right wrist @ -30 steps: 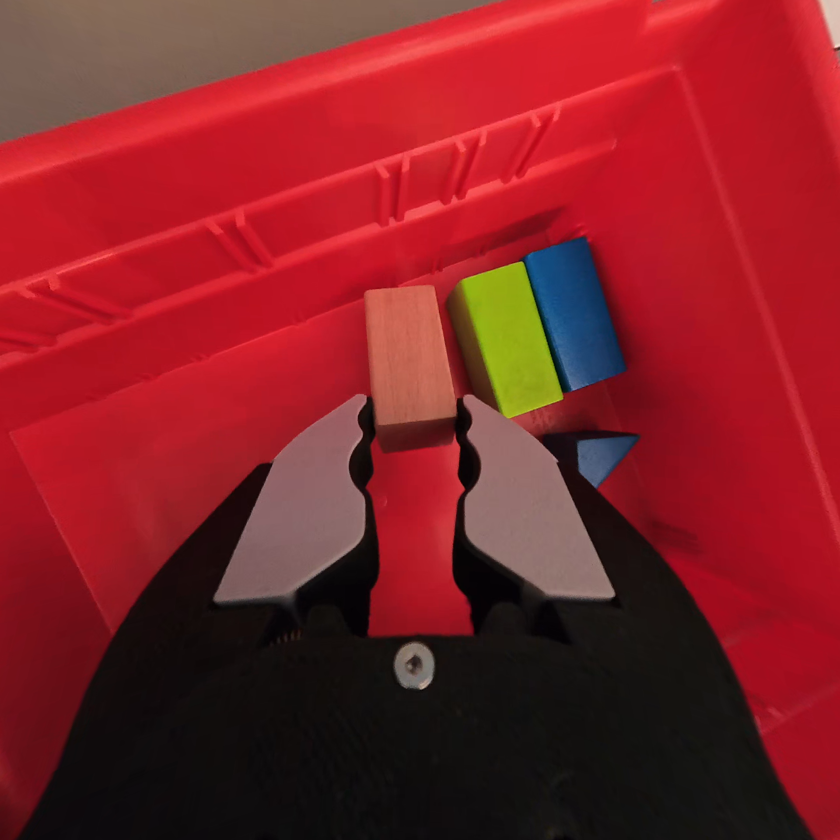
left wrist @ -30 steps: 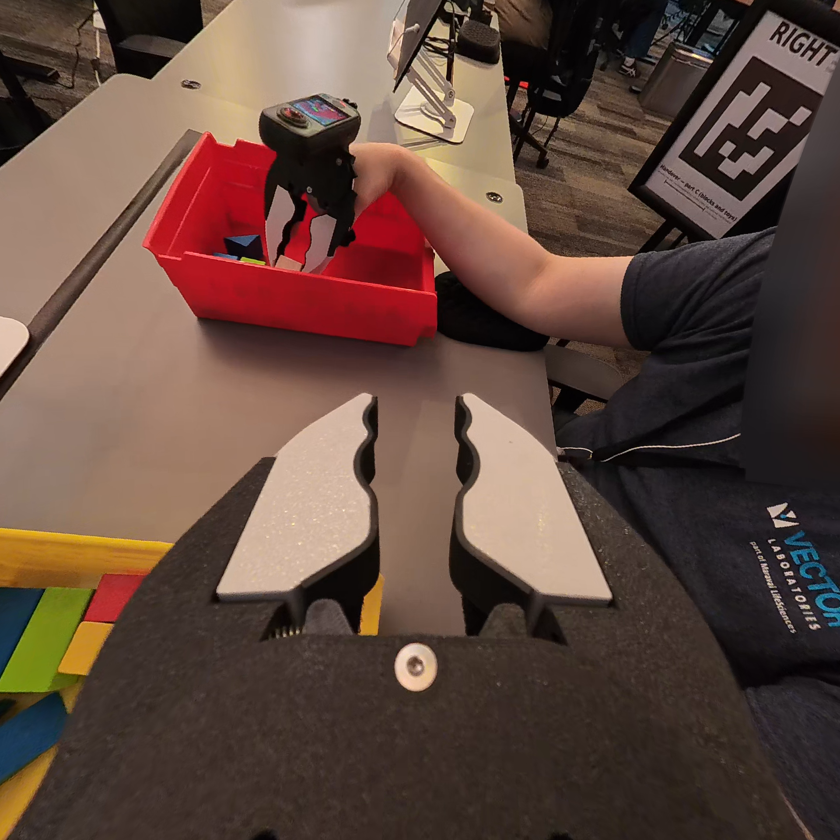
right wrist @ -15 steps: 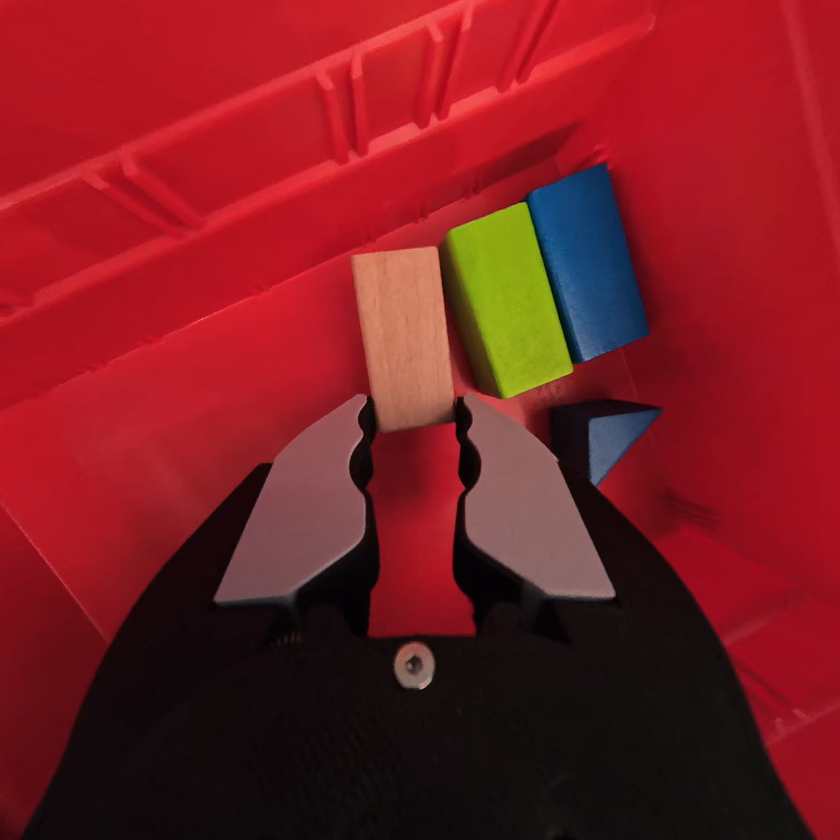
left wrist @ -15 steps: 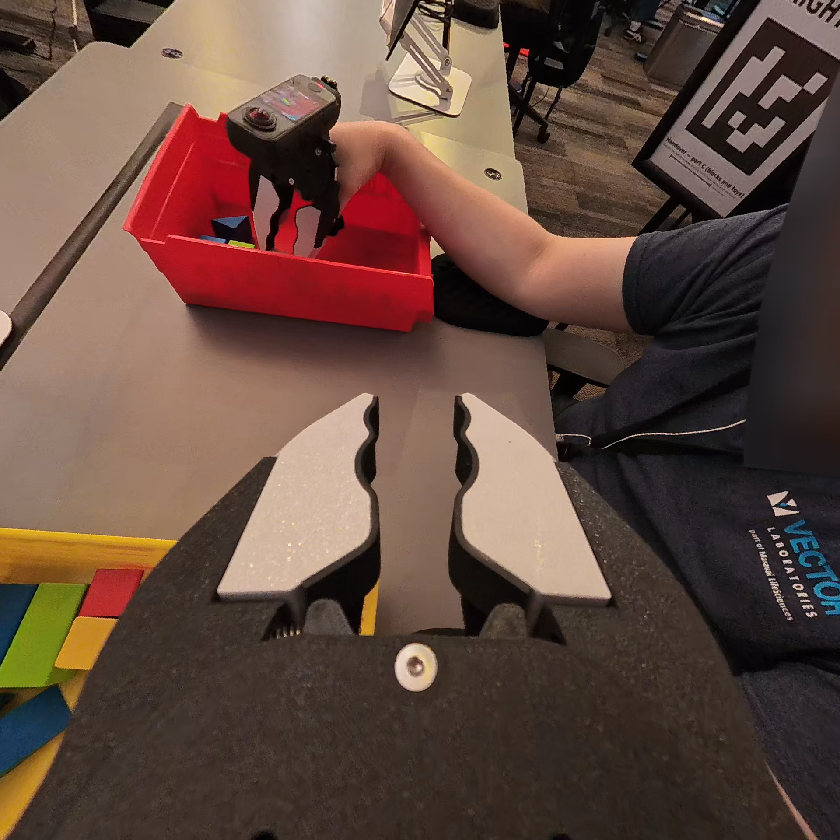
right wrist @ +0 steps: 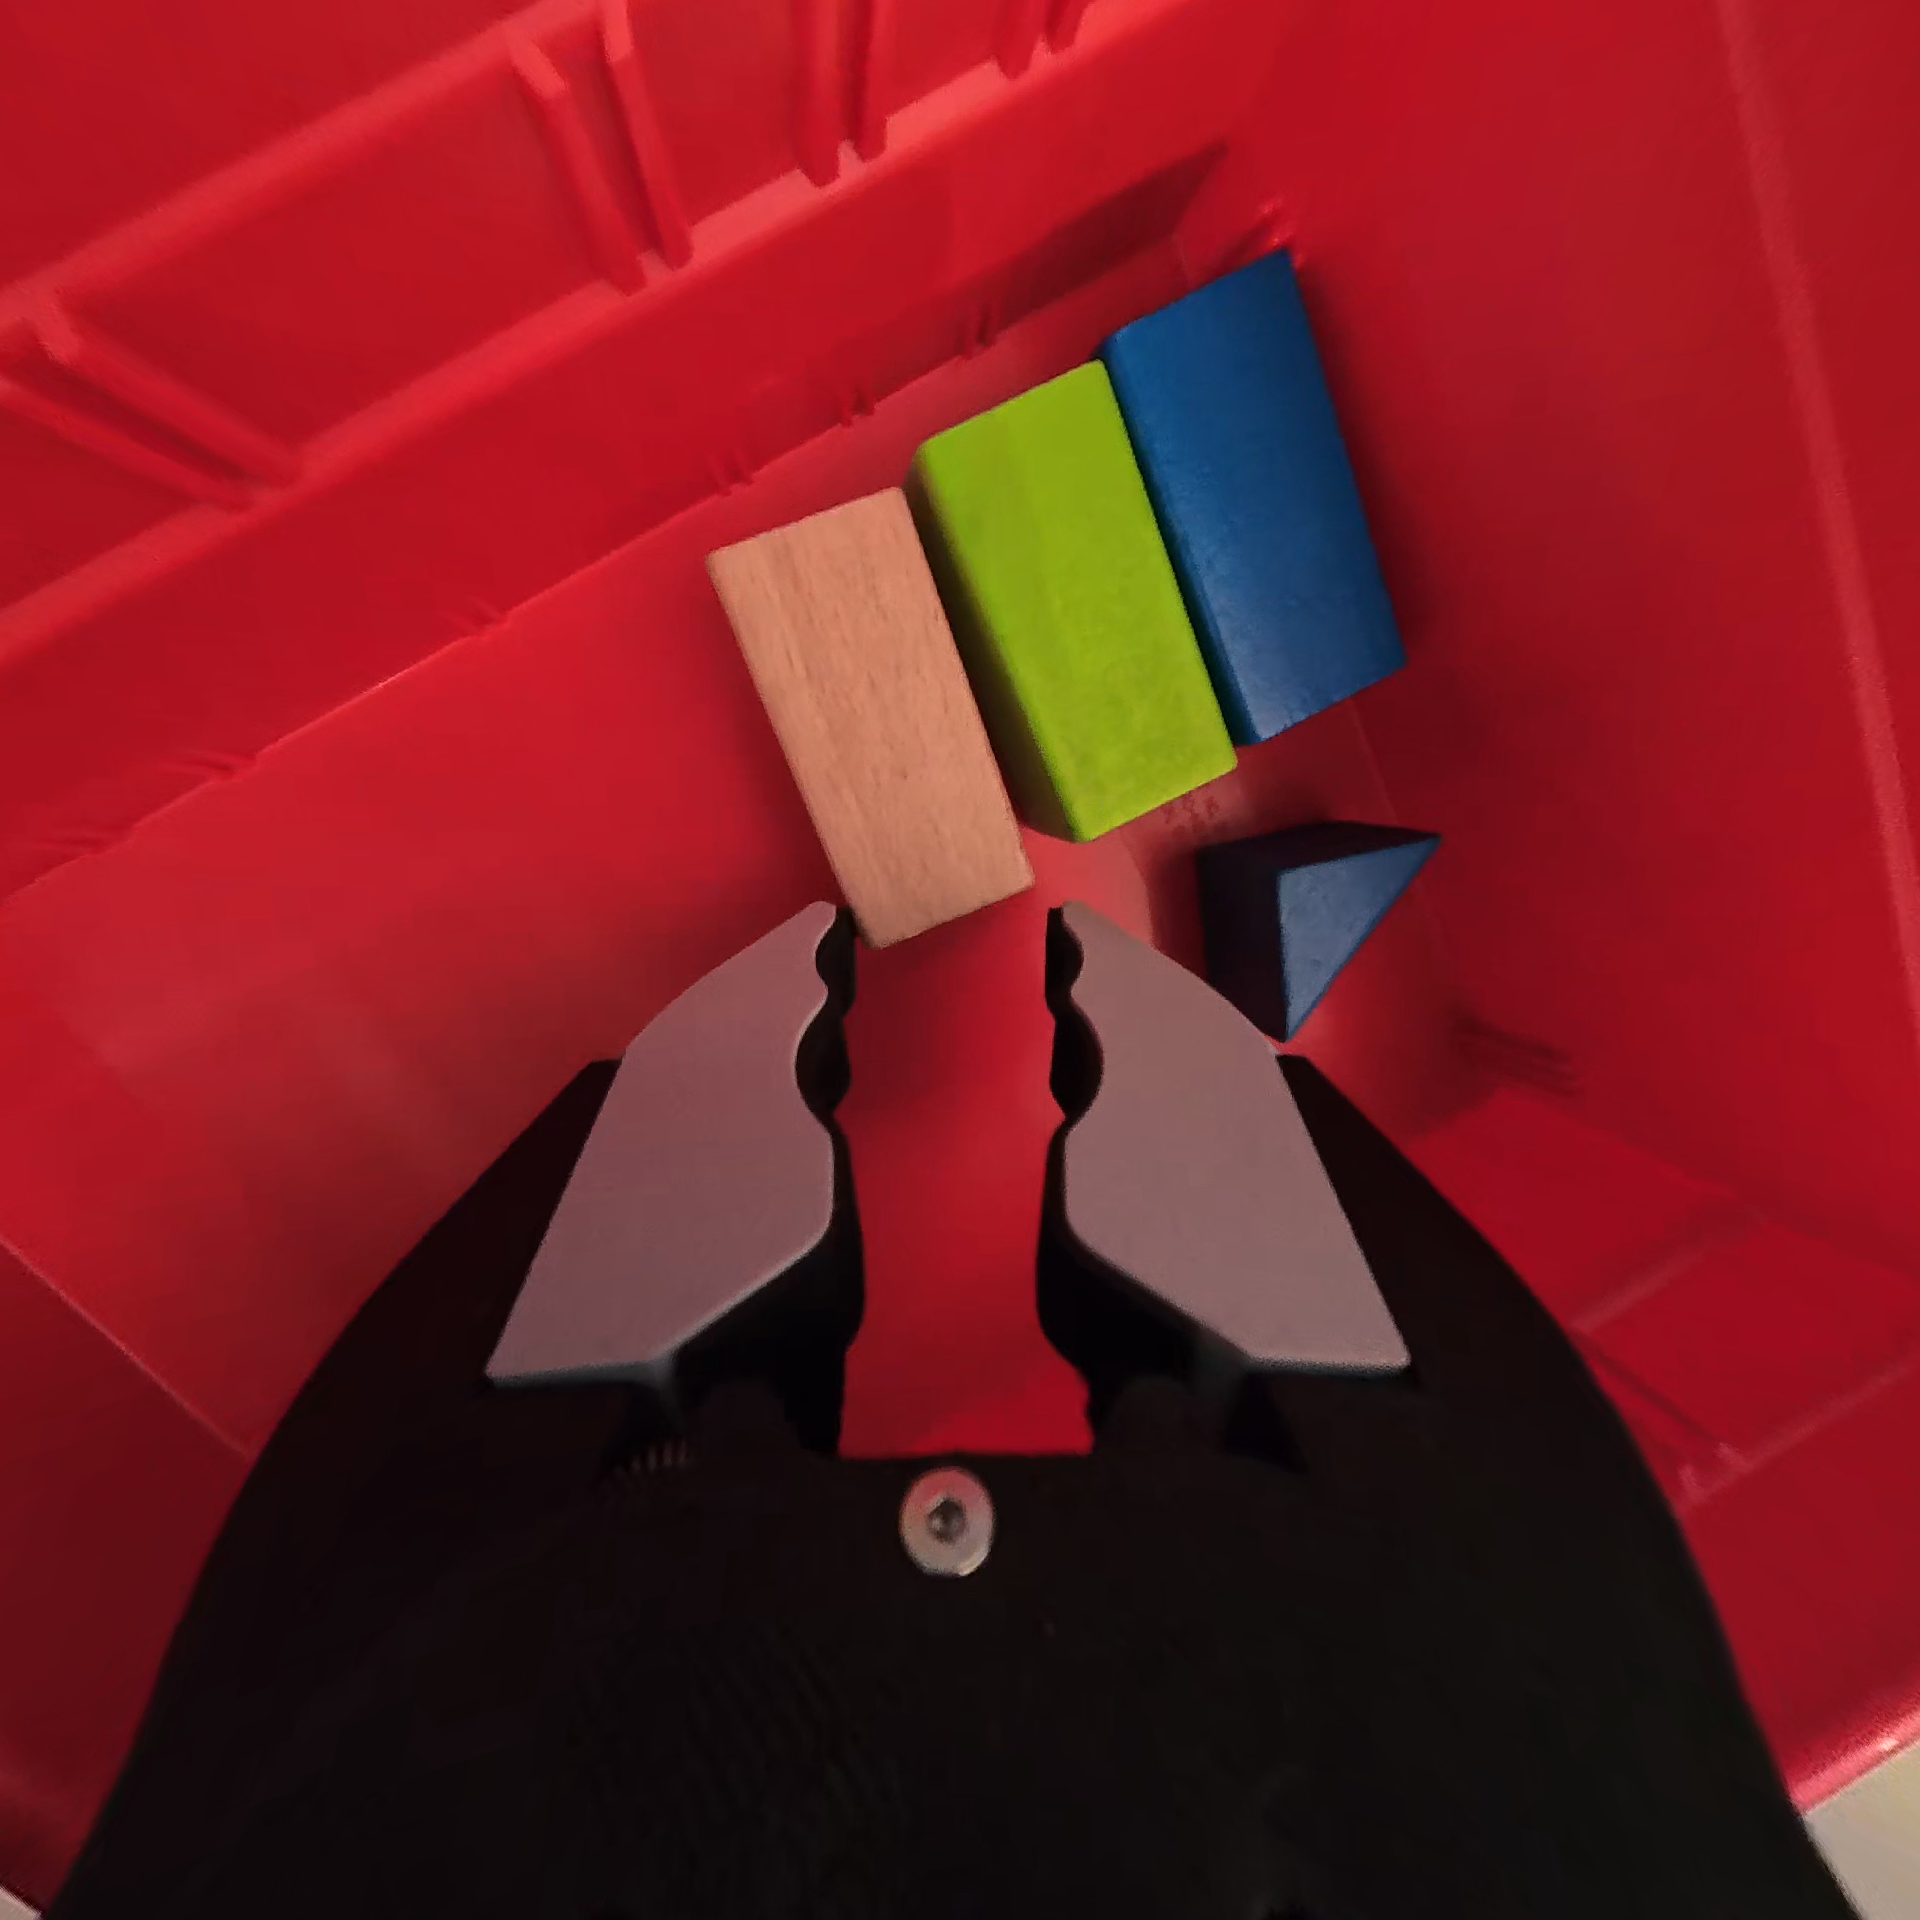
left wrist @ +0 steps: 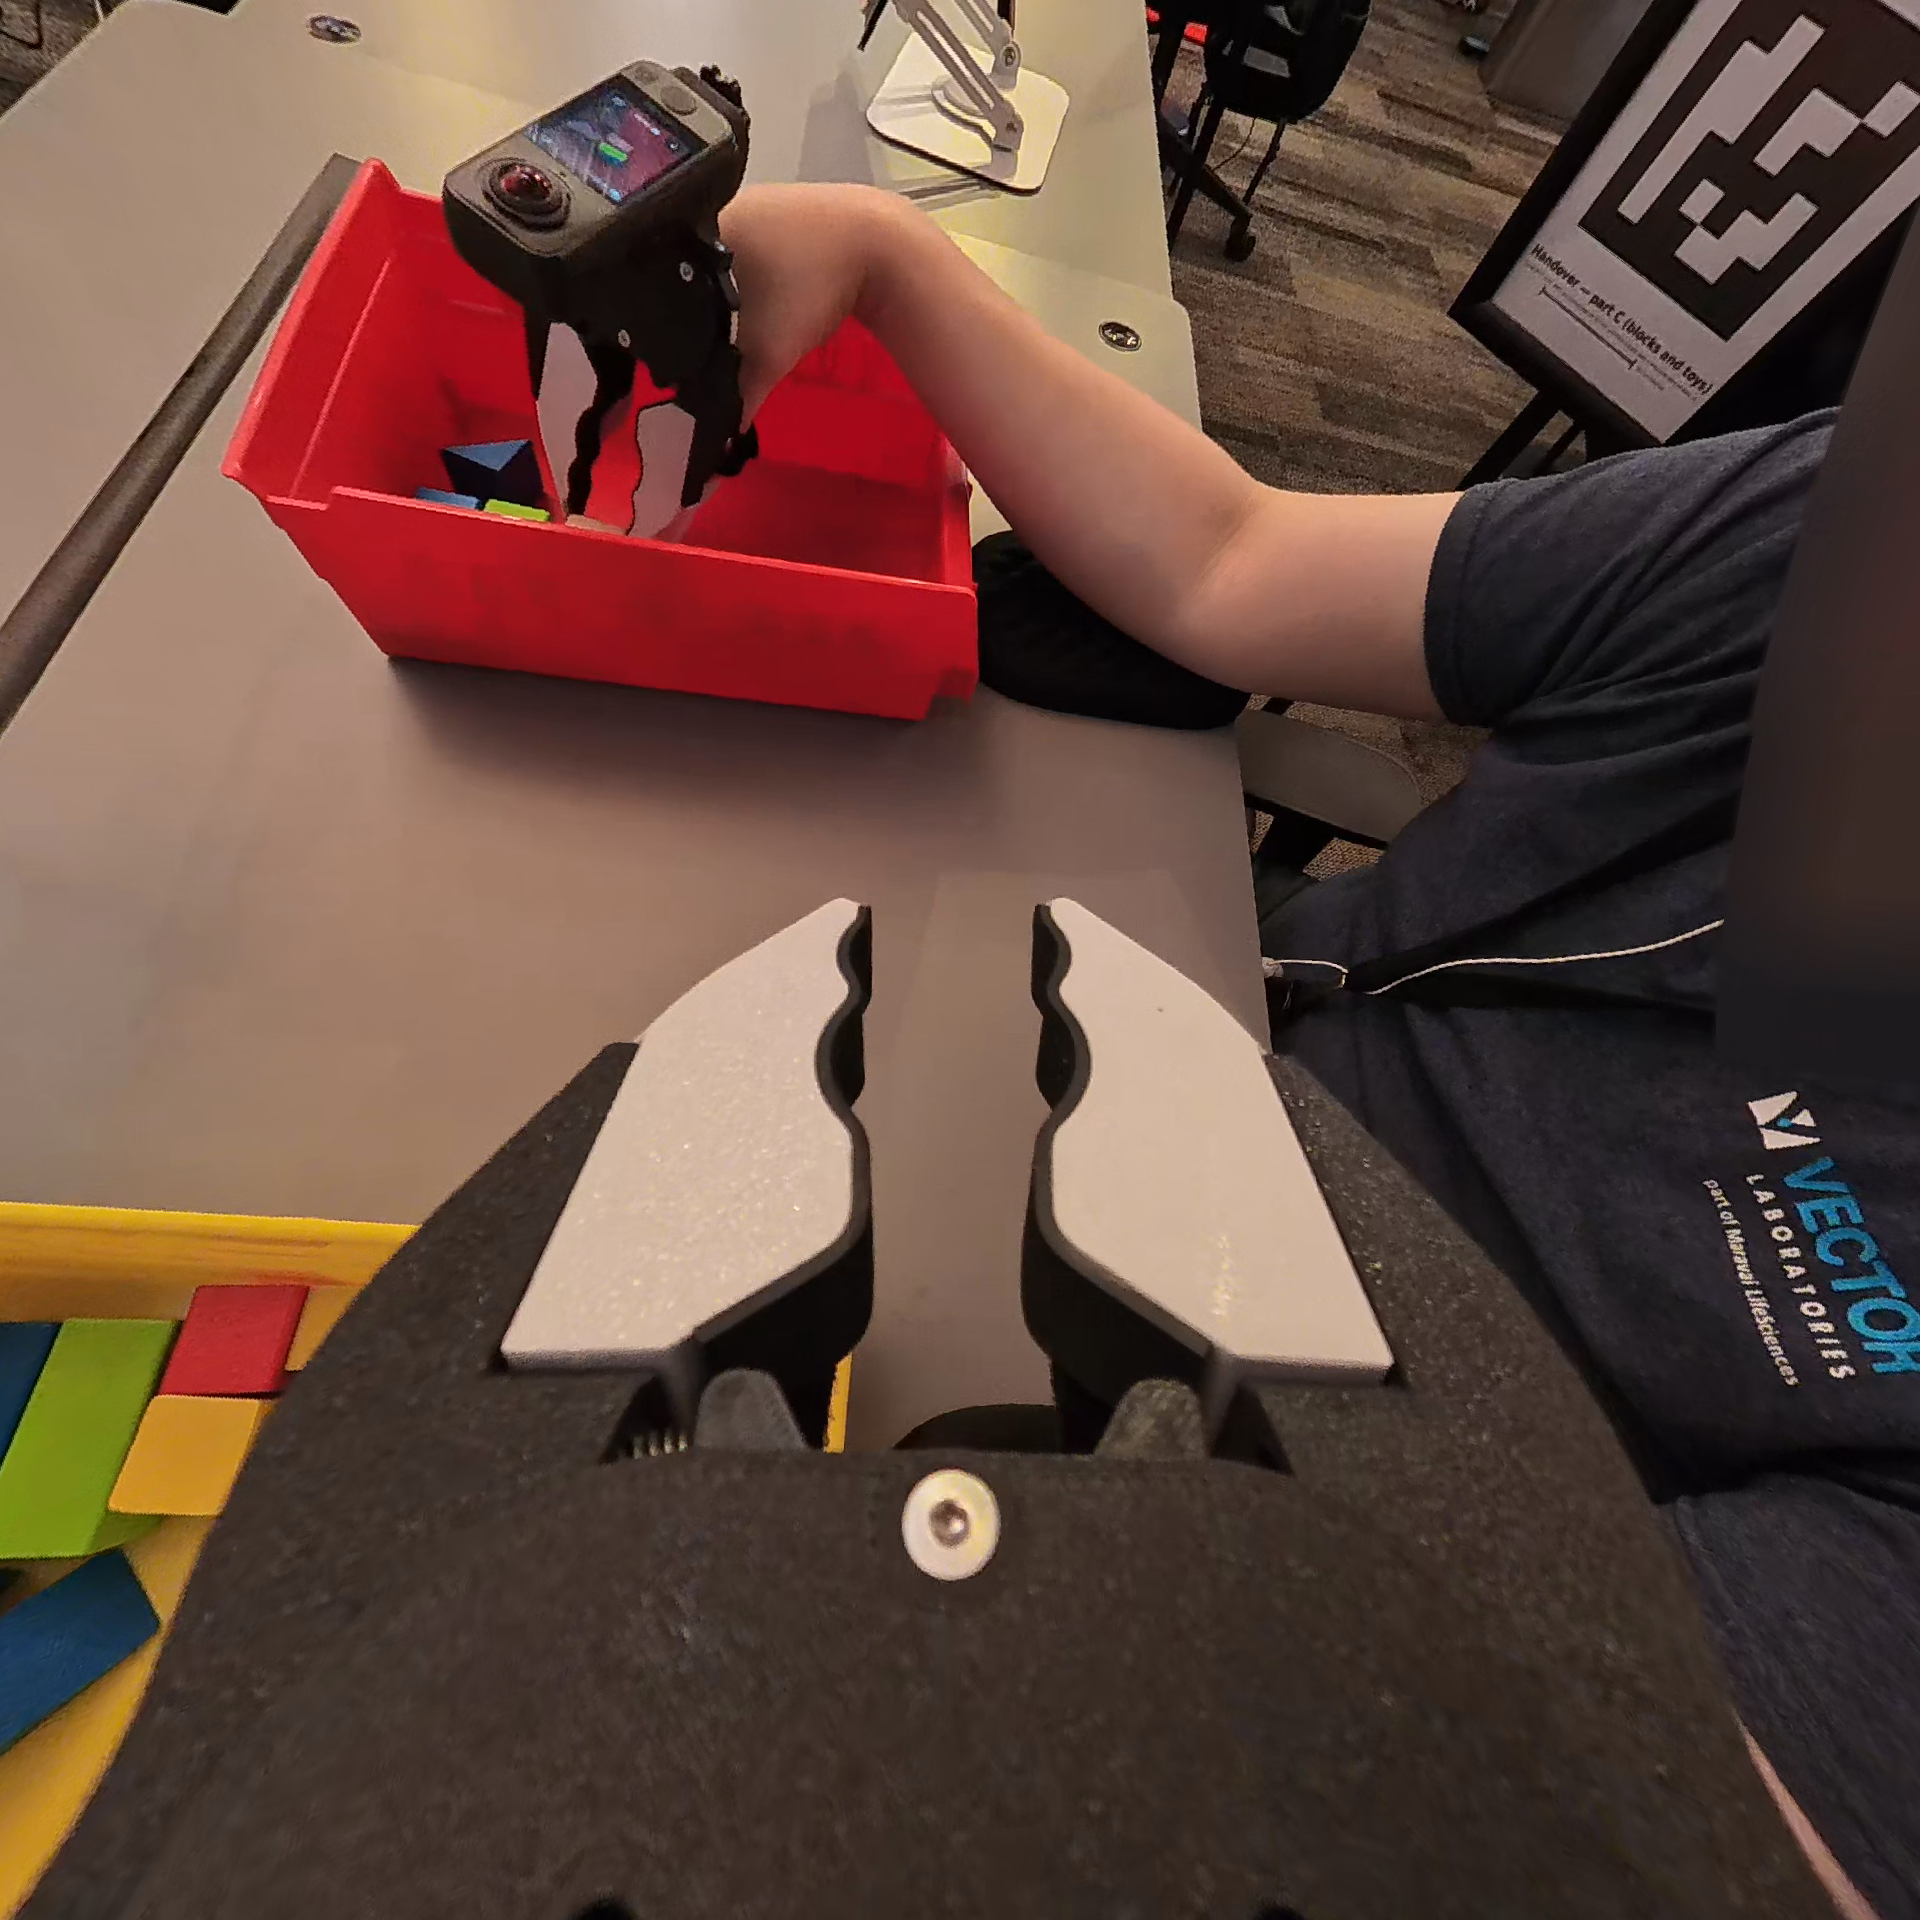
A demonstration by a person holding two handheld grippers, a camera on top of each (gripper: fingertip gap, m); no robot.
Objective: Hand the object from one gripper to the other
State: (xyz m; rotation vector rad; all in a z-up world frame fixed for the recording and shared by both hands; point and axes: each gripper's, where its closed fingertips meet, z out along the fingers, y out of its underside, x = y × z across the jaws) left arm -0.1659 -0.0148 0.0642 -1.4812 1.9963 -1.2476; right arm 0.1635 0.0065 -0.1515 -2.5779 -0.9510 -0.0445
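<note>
Wooden block (right wrist: 871, 715) flat in bin (right wrist: 416, 520) — long axis upper-left (away from tool (right wrist: 940, 925))

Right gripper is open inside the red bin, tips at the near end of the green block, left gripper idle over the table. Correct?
Not quite: the right gripper has its tips at the near end of the plain wooden block, not the green block beside it, per the right wrist view. The red bin, open jaws and idle left gripper are right.

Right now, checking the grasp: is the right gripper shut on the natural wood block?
Open. The right gripper shows red bin floor between its fingers; the natural wood block lies just beyond, ungripped.
</note>
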